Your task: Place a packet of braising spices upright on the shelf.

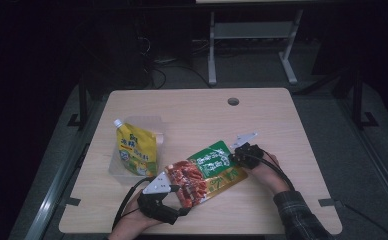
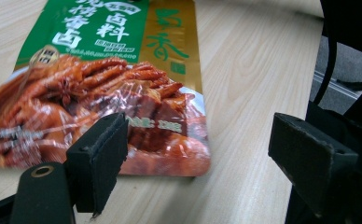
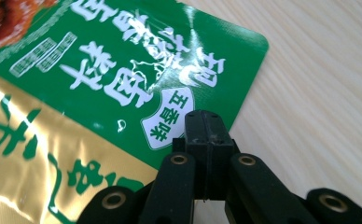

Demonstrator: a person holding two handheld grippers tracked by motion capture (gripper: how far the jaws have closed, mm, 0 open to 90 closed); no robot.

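Lying flat on the pale wood table (image 1: pixel 282 120), the packet (image 1: pixel 207 172) has its green edge apparently pinched in the right gripper (image 3: pixel 206 135)'s closed jaws. The left gripper (image 2: pixel 202 154) stands spread at its red end, above dim grey floor (image 1: pixel 332 115).

The sauce packet (image 1: pixel 207 172) lies flat on the surface (image 1: pixel 272 120), between the two grippers. The left gripper (image 1: pixel 179 192) sits at the packet's near corner, jaws apart, the packet's edge just ahead of one jaw. The right gripper (image 1: pixel 233 159) rests at the packet's opposite end, jaws together over its corner. Beyond the left gripper, well apart from the right one, a spouted pouch (image 1: pixel 134 150) stands in a tray (image 1: pixel 154 122).
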